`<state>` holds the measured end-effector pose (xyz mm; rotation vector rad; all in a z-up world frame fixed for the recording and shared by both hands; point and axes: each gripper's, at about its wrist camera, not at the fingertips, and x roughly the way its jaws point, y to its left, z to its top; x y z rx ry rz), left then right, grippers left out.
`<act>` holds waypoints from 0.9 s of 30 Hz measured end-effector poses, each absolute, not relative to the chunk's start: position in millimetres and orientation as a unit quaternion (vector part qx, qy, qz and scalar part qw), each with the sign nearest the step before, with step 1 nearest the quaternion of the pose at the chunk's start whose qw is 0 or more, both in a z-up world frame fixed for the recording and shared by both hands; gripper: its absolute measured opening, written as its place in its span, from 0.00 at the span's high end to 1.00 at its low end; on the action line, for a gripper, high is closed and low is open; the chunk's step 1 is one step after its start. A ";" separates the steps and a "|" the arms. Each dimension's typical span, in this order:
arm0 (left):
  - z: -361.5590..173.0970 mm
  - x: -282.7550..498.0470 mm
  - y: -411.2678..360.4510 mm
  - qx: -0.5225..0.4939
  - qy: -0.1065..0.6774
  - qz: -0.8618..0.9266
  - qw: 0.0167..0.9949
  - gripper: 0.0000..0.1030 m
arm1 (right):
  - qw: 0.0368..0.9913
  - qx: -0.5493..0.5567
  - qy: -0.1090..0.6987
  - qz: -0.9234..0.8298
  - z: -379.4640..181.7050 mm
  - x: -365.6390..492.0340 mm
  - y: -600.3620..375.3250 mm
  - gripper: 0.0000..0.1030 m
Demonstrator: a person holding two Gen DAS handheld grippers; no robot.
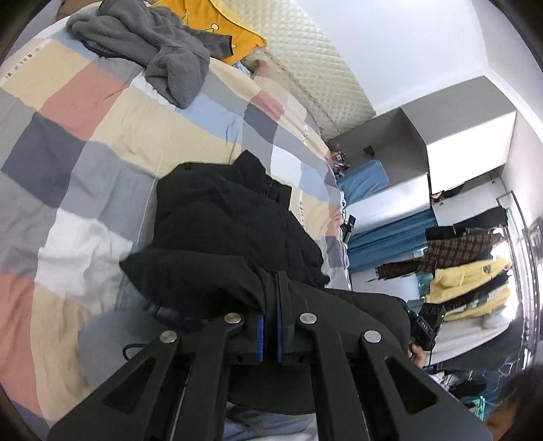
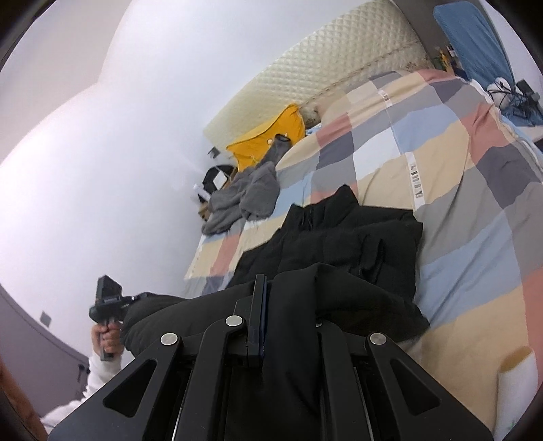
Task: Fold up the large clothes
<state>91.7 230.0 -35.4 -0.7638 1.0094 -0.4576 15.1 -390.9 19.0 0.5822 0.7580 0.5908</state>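
A black padded jacket [image 1: 220,220] lies on the checked quilt [image 1: 85,112], collar towards the headboard. My left gripper [image 1: 274,288] is shut on the near hem, and black cloth bulges over its fingers. In the right wrist view the same jacket [image 2: 339,237] spreads across the quilt [image 2: 475,203]. My right gripper [image 2: 266,291] is shut on another part of the hem; cloth hides its right finger. The hem hangs raised between the two grippers. A hand [image 2: 107,339] grips the left gripper's handle at the lower left.
A crumpled grey fleece garment [image 1: 152,44] and a yellow pillow [image 1: 217,20] lie near the quilted headboard [image 1: 315,68]. Beyond the bed's far side are blue bedding [image 1: 363,179] and a rack of hanging clothes with a yellow coat [image 1: 468,281]. A white wall [image 2: 118,135] borders the other side.
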 end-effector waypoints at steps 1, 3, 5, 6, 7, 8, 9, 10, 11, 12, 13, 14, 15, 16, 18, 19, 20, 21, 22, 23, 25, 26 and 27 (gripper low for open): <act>-34.2 99.4 230.6 -0.358 0.466 -0.210 0.781 0.96 | 0.847 0.281 0.354 0.281 20.0 21.1 -392.3 0.95; -32.0 113.1 232.5 -0.375 0.462 -0.213 0.775 0.96 | 0.846 0.294 0.345 0.281 21.7 35.3 -396.3 0.95; -27.4 125.7 232.7 -0.385 0.455 -0.218 0.773 0.95 | 0.844 0.308 0.338 0.280 21.6 46.9 -399.7 0.95; -24.5 132.1 231.9 -0.383 0.454 -0.218 0.774 0.95 | 0.844 0.312 0.337 0.278 21.5 52.2 -400.6 0.95; -22.9 135.9 231.6 -0.384 0.454 -0.217 0.774 0.95 | 0.844 0.314 0.337 0.276 21.8 59.2 -401.4 0.95; -22.0 141.3 231.5 -0.385 0.454 -0.215 0.774 0.95 | 0.844 0.315 0.336 0.274 22.1 68.2 -402.7 0.95; -20.9 147.6 230.5 -0.386 0.455 -0.213 0.774 0.95 | 0.843 0.322 0.335 0.270 21.1 78.3 -404.8 0.95; -19.9 152.7 229.3 -0.384 0.453 -0.211 0.776 0.95 | 0.842 0.328 0.335 0.265 18.7 87.1 -406.4 0.95; -19.2 157.5 227.8 -0.382 0.452 -0.208 0.779 0.95 | 0.841 0.334 0.337 0.261 16.5 96.4 -407.3 0.95; -19.0 163.7 225.9 -0.381 0.451 -0.202 0.781 0.95 | 0.842 0.333 0.340 0.255 14.2 105.4 -406.5 0.95; -20.4 168.7 225.7 -0.383 0.452 -0.198 0.781 0.95 | 0.841 0.335 0.344 0.250 11.8 114.7 -406.8 0.95; -22.3 176.4 225.0 -0.387 0.454 -0.193 0.779 0.95 | 0.838 0.342 0.348 0.245 7.9 124.3 -407.6 0.95; -23.8 183.3 224.6 -0.389 0.456 -0.189 0.778 0.95 | 0.837 0.343 0.351 0.242 5.3 131.0 -407.2 0.95; -27.0 192.4 224.1 -0.389 0.456 -0.184 0.779 0.94 | 0.837 0.343 0.356 0.235 1.3 140.9 -406.7 0.95; -35.6 206.9 222.8 -0.386 0.456 -0.177 0.783 0.93 | 0.831 0.350 0.372 0.220 -14.1 164.0 -405.5 0.95; -42.0 212.6 223.6 -0.390 0.459 -0.171 0.779 0.93 | 0.829 0.351 0.377 0.215 -19.4 170.0 -404.9 0.95; -48.9 217.9 224.6 -0.396 0.464 -0.167 0.775 0.92 | 0.821 0.364 0.388 0.206 -31.3 182.3 -405.8 0.95; -56.8 224.8 226.0 -0.402 0.469 -0.162 0.770 0.92 | 0.819 0.366 0.393 0.202 -37.2 187.7 -405.8 0.95; -60.7 230.2 227.0 -0.406 0.471 -0.157 0.767 0.92 | 0.816 0.368 0.400 0.196 -48.0 198.3 -406.1 0.95; -67.4 237.7 228.0 -0.411 0.474 -0.149 0.764 0.91 | 0.813 0.373 0.405 0.191 -55.4 203.9 -406.9 0.95; -75.0 252.9 226.0 -0.400 0.485 -0.125 0.767 0.88 | 0.804 0.385 0.417 0.180 -72.3 217.3 -408.4 0.95; -78.5 259.9 223.9 -0.390 0.494 -0.109 0.770 0.87 | 0.799 0.389 0.425 0.173 -82.3 224.6 -407.9 0.95; -83.2 269.7 219.6 -0.372 0.507 -0.089 0.772 0.87 | 0.797 0.389 0.431 0.168 -88.8 230.6 -407.0 0.95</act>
